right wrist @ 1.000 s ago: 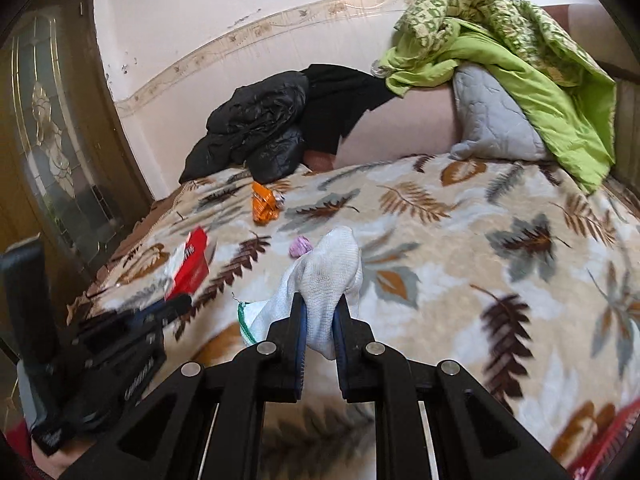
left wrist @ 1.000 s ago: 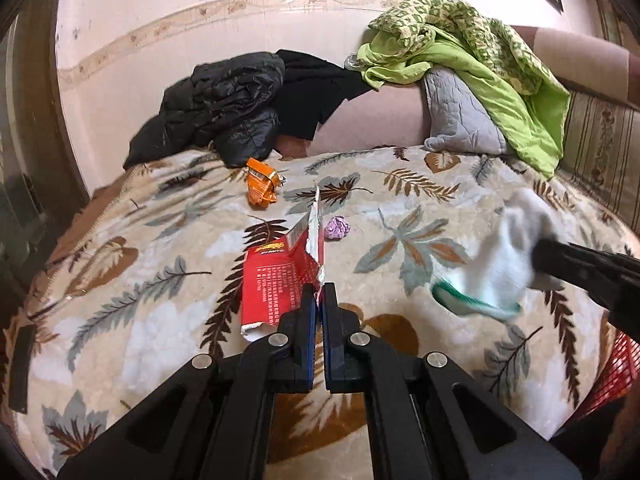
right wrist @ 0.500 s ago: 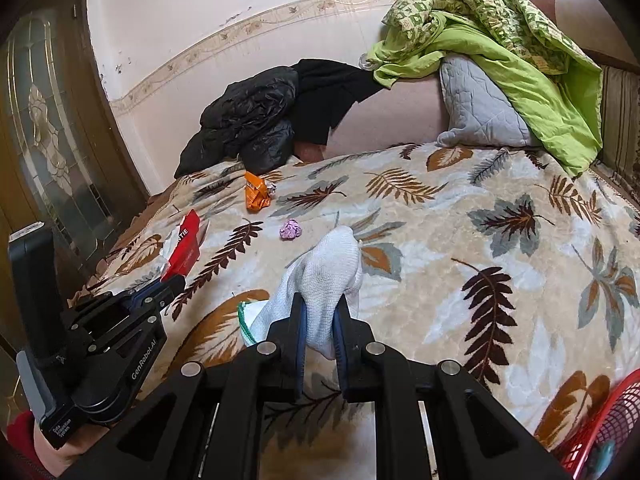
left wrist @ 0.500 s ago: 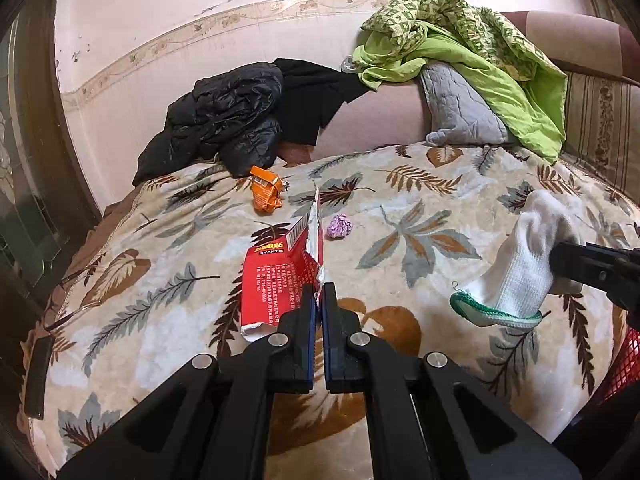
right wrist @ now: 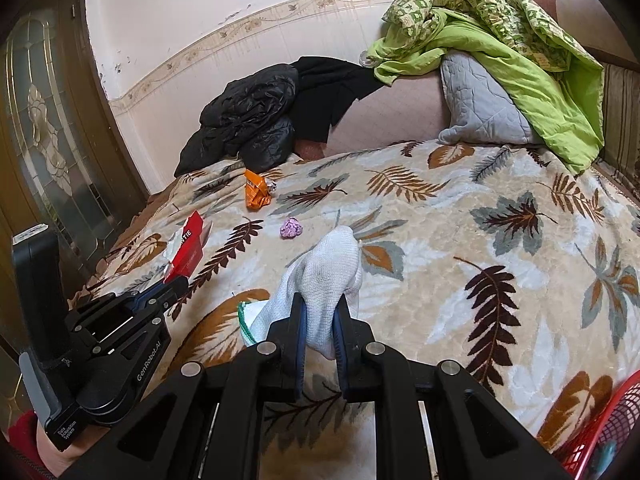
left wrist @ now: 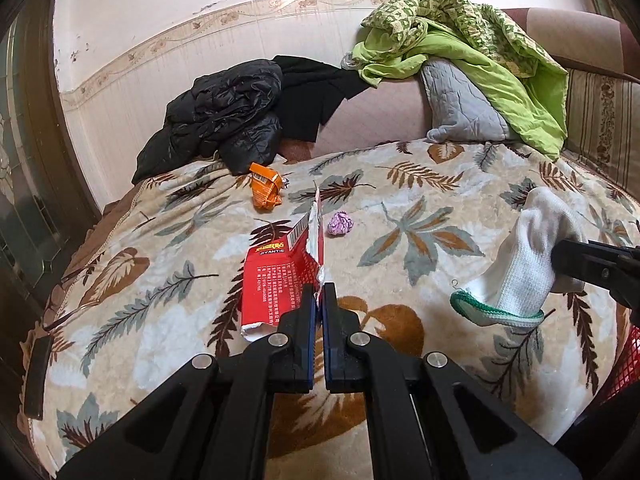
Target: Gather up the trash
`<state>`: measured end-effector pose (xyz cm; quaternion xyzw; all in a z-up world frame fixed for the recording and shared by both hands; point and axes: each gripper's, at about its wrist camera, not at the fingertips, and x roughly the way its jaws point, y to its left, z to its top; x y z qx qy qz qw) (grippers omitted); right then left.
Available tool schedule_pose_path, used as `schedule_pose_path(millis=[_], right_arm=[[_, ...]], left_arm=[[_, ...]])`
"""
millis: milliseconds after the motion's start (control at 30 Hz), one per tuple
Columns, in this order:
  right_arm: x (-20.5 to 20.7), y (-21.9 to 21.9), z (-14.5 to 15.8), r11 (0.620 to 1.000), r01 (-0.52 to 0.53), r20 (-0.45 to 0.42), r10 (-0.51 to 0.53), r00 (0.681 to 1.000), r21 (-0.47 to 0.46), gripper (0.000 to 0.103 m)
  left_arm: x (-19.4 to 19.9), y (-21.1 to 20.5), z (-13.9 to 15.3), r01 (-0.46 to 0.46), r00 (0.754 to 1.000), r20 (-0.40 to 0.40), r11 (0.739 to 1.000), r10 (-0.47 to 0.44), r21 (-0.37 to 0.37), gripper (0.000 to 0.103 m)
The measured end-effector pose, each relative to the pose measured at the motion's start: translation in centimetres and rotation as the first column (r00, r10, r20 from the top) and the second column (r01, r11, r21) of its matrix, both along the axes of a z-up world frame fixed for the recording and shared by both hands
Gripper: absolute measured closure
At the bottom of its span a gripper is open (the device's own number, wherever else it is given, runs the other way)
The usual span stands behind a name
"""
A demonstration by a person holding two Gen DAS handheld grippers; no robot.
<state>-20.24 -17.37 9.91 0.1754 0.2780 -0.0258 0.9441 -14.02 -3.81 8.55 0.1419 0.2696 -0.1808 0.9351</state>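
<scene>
Two pieces of trash are in hand and none can be seen binned yet, so the job reads as roughly midway. The left hand-held gripper (left wrist: 319, 298) has its jaws pressed together on the torn edge of a red carton (left wrist: 280, 276), which hangs clear above the bed (left wrist: 440, 200) near the centre of the left wrist view. The right hand-held gripper (right wrist: 320, 316) is clamped, slightly parted by the fabric, on a white glove (right wrist: 328, 268) with a green cuff; in the left view that glove sits at about 3 o'clock. Still lying on the leaf-print blanket are an orange wrapper (left wrist: 265, 191) at about 11 o'clock from the carton, close to the black jacket (left wrist: 224, 116), and a small crumpled purple wad (left wrist: 341, 223) just beyond the carton at about 1 o'clock. A red mesh basket (right wrist: 612, 424) shows at the 4 o'clock corner of the right wrist view, beside the bed's edge; it is probably the bin, though its contents cannot be made out. What seems left is dropping both held pieces there, then returning for the wrapper and the wad.
</scene>
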Motion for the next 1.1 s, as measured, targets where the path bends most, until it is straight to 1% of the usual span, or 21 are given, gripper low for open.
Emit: schedule_pose_path(millis=[1000, 1100], right_arm=[[0.10, -0.25, -0.30, 1.000, 0.001, -0.004, -0.001, 1.000, 0.003, 0.089], [0.12, -0.28, -0.27, 1.000, 0.000, -0.004, 0.000, 1.000, 0.003, 0.090]], left_arm=[[0.09, 0.04, -0.09, 0.002, 1.000, -0.002, 1.000, -0.002, -0.002, 0.100], [0.12, 0.06, -0.11, 0.007, 1.000, -0.008, 1.000, -0.007, -0.013, 0.100]])
